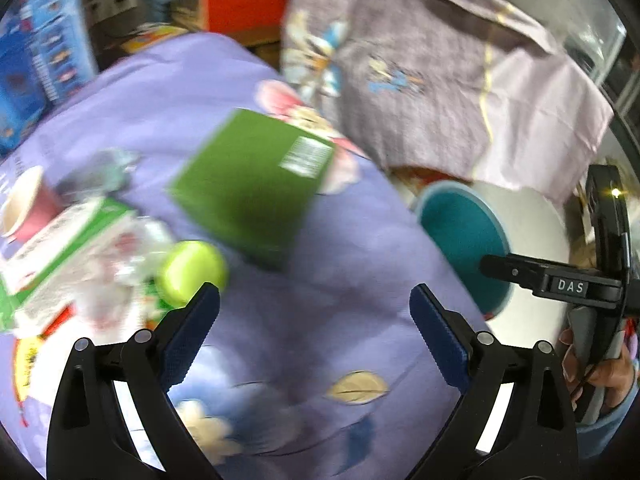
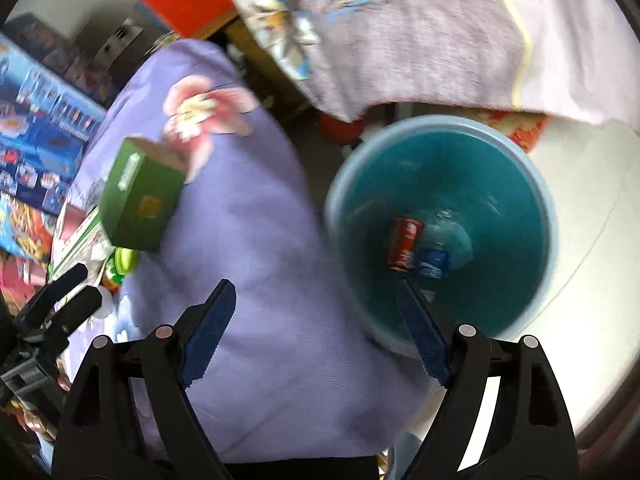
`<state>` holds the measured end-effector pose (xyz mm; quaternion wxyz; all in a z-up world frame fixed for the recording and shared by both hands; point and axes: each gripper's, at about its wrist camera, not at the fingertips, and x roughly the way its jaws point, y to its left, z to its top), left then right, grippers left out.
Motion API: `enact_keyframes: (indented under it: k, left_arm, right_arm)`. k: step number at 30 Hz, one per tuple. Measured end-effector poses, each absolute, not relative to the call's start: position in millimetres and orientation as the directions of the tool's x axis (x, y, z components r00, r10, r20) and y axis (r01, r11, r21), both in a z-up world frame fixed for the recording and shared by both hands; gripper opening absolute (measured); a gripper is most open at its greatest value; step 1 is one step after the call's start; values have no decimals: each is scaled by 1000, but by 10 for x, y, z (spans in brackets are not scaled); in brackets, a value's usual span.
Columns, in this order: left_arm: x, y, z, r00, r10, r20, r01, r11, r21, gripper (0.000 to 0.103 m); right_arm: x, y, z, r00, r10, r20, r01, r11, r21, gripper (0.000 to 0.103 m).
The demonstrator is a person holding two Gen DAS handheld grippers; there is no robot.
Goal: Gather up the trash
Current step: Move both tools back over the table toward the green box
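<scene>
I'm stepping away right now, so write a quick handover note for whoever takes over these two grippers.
Left gripper: open, empty, over the purple bedsheet.
Right gripper: open, empty, near the teal bin.
Done: a red can and a blue-labelled item lie in the bin.
Left on the bed: green box, lime-capped bottle, white-green carton, pink cup.

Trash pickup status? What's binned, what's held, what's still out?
Done: a red can and a blue-labelled bottle lie in the teal bin. In hand: nothing; left gripper and right gripper both have open, empty jaws. Left on the bedspread: green box, green-capped bottle, carton, pink cup.
</scene>
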<state>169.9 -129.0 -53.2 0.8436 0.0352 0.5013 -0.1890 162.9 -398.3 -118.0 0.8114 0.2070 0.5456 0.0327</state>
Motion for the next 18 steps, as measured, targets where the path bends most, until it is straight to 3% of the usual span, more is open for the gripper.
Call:
enact_keyframes:
  k: [18]
  left_arm:
    - [1712, 436, -133, 568, -272, -777, 155, 962, -224, 97]
  right_arm:
    - [2508, -2084, -557, 437, 190, -879, -29, 980, 197, 79]
